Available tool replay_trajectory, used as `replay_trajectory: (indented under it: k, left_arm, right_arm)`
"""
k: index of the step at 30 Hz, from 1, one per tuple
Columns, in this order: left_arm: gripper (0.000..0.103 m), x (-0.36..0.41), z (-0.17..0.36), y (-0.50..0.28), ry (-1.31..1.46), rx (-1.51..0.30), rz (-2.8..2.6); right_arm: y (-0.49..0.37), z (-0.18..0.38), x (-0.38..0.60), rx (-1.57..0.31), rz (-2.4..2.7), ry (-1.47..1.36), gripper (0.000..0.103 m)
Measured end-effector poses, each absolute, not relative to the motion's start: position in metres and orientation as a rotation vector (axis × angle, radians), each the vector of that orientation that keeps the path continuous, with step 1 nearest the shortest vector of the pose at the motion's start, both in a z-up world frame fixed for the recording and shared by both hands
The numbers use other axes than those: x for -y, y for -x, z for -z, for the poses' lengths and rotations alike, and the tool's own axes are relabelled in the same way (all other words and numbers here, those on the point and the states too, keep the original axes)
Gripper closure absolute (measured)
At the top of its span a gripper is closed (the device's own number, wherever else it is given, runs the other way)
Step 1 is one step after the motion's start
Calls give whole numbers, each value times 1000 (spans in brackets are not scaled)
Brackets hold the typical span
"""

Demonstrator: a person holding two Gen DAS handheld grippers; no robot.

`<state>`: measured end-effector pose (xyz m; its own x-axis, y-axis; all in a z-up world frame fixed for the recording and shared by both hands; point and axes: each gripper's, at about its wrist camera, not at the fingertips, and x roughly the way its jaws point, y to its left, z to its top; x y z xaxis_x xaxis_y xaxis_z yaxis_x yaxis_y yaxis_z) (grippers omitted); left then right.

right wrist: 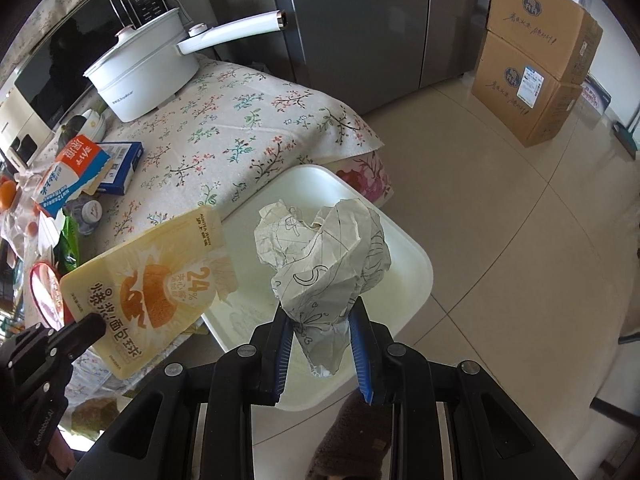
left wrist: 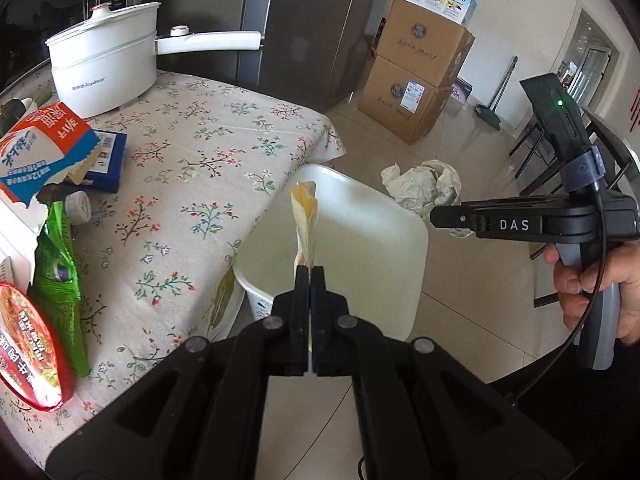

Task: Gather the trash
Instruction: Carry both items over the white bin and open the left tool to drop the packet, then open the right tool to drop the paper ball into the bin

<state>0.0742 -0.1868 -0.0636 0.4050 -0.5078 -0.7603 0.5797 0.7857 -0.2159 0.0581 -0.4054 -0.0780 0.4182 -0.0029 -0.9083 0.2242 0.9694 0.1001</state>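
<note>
Left wrist view: your left claw (left wrist: 310,270) pinches the yellow snack pouch (left wrist: 305,216) above the white bin (left wrist: 360,248); your right claw (right wrist: 320,316) clamps crumpled paper (right wrist: 324,256).

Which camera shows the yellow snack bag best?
The right wrist view: the yellow snack bag faces it flat, print readable. The left wrist view sees it edge-on, a thin strip in the left gripper.

Home kitchen: fridge (right wrist: 360,20), microwave (right wrist: 60,64), pot (left wrist: 104,64) on floral tablecloth (left wrist: 208,152).
</note>
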Motion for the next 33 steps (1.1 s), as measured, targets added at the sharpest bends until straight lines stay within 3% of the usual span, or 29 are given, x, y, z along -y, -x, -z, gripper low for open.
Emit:
replay_trajectory:
  k: [10,12,14,16,20,28,30,31,33]
  left_arm:
    - [101,210,80,-94,-121,-904,668]
    - [90,211,78,-95,-144,-884,641]
    - [52,209,77,-96,-162,-873,612]
    - [32,206,73,-94,-176,-849,564]
    - [22,200,69,-91,-211,-853,513]
    - [13,163,59,-88,-183,-870,421]
    - [10,149,55,-88,-177,-869,393]
    - [9,142,52,-87,-172,-869,379]
    - [7,126,47,-87,-163,-867,354]
  right_arm:
    - [-59,88,415,-1161,158,-238,75]
    - [-60,88,414,-1163,158,-237,75]
    - [-61,89,413,-1164,159,-236,75]
    - [-62,89,413,-1167,160,-233,75]
    - [-65,91,410,-1173,163,-227,75]
    - [-71,93,405,-1181,171,-237,71]
    - [-73,91,404,-1179,172,-250,55]
    - [-73,89,403,-1169,175,-257,41]
    - [-75,84,400,-1150,170,-263,35]
